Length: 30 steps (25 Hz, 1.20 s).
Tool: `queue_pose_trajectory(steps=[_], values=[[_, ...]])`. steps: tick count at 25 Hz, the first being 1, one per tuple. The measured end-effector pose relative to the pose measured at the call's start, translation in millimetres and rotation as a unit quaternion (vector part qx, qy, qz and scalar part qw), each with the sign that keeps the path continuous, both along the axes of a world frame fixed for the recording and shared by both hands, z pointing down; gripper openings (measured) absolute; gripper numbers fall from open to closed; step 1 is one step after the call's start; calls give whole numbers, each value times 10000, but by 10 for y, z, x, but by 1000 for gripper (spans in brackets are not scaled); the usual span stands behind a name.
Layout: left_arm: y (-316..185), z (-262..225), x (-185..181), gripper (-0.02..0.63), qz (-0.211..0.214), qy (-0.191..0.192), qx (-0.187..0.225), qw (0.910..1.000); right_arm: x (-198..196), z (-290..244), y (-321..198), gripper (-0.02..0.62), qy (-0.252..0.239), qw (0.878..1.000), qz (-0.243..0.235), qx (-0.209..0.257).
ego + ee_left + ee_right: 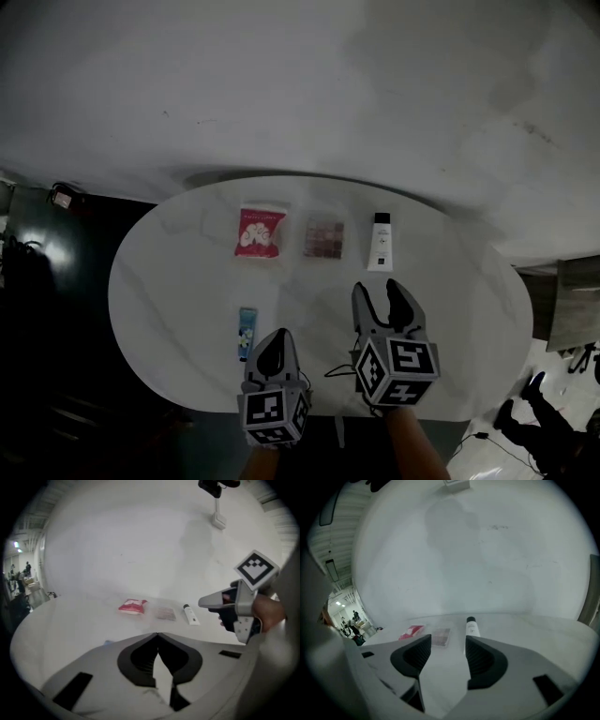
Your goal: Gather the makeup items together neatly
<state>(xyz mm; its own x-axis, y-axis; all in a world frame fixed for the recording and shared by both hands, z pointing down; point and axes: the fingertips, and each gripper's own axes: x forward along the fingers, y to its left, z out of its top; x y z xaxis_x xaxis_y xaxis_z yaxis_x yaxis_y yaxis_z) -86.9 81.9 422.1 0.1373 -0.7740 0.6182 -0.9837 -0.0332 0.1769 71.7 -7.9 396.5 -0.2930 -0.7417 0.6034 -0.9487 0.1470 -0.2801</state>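
The white oval surface (pixel 169 272) carries four makeup items.

Far row, left to right in the head view:
- red-and-white flat sachet (pixel 260 231)
- pinkish rectangular palette (pixel 323 237)
- white tube with a black cap (pixel 381 242), lying flat with the cap pointing away from the person

The three items lie apart from one another. The small blue tube (pixel 247 332) lies alone on the near half, well apart from the row and just to the left of the left claw (pixel 277 337).

Left claw (pixel 157 637): jaws closed tip to tip, with nothing between them. It is held above the near edge of the surface.

Right claw (pixel 447 648): jaws apart, with nothing between them. It is held above the surface and points toward the palette (pixel 441 637) and the white tube (pixel 472 626).
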Motion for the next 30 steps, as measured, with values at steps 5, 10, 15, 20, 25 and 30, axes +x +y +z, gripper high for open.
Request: queue_pose_trajectory(steps=[5, 10, 15, 20, 25, 30], values=[[192, 2, -614, 31, -650, -328, 4, 9973, -193, 166, 408, 252, -58, 9990, -282, -328], [355, 93, -917, 68, -744, -677, -92, 9949, -396, 297, 636, 252, -82, 9973, -466, -562], [457, 252, -925, 153, -502, -619, -321, 9963, -547, 360, 806, 252, -193, 9953, -637, -709], [538, 435, -916, 229, -241, -635, -579, 9960, -597, 513, 1007, 252, -179, 9925, -775, -929], [547, 586, -938, 232, -219, -598, -866, 9942, -642, 611, 1092, 252, -188, 9904, -853, -1072], [536, 693, -928, 233, -273, -540, -1086, 9922, -644, 638, 1108, 252, -187, 9901, -832, -1116]])
